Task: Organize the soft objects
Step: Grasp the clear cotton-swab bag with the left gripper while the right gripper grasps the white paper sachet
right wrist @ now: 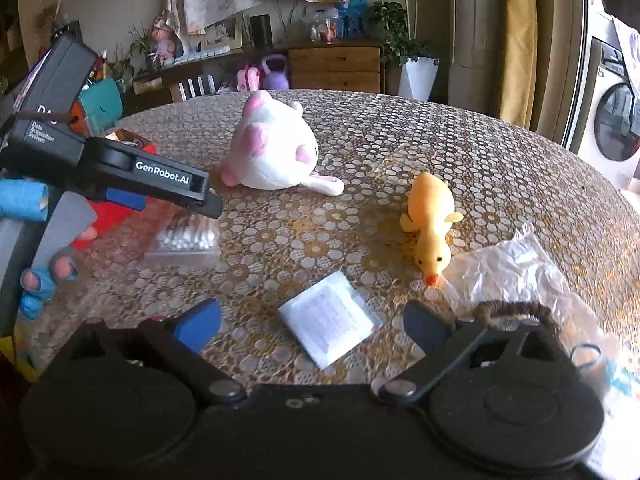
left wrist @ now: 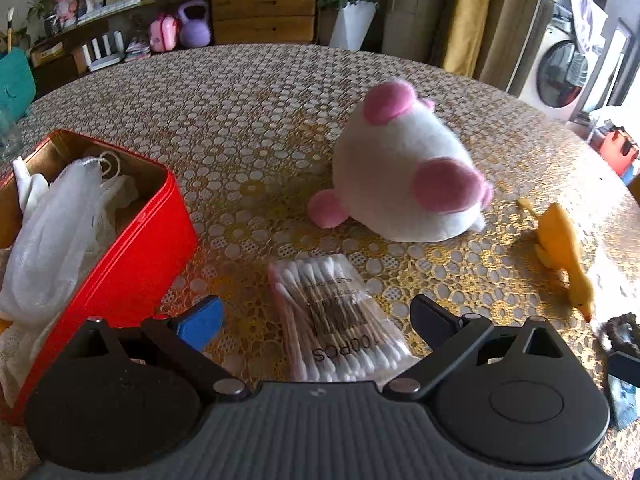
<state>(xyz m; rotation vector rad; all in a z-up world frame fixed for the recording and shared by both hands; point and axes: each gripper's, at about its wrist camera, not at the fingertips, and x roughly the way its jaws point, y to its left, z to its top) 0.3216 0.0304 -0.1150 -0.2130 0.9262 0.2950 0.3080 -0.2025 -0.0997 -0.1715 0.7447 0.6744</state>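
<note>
A white and pink plush toy [left wrist: 404, 168] lies mid-table, also in the right wrist view [right wrist: 272, 148]. A yellow duck toy [left wrist: 560, 248] lies to its right [right wrist: 430, 220]. A pack of cotton swabs [left wrist: 336, 316] lies between the fingers of my open left gripper [left wrist: 320, 320], which also shows in the right wrist view [right wrist: 176, 196]. A red tin [left wrist: 120, 264] at left holds white mesh cloth [left wrist: 56, 232]. My right gripper [right wrist: 316, 326] is open above a small white packet [right wrist: 328, 324].
A crumpled clear plastic bag [right wrist: 516, 272] and a brown hair tie [right wrist: 516, 312] lie at right. The round table has a lace-pattern cover [left wrist: 260, 120]. A sideboard [right wrist: 336, 66], a plant pot and a washing machine [right wrist: 616, 120] stand beyond the table.
</note>
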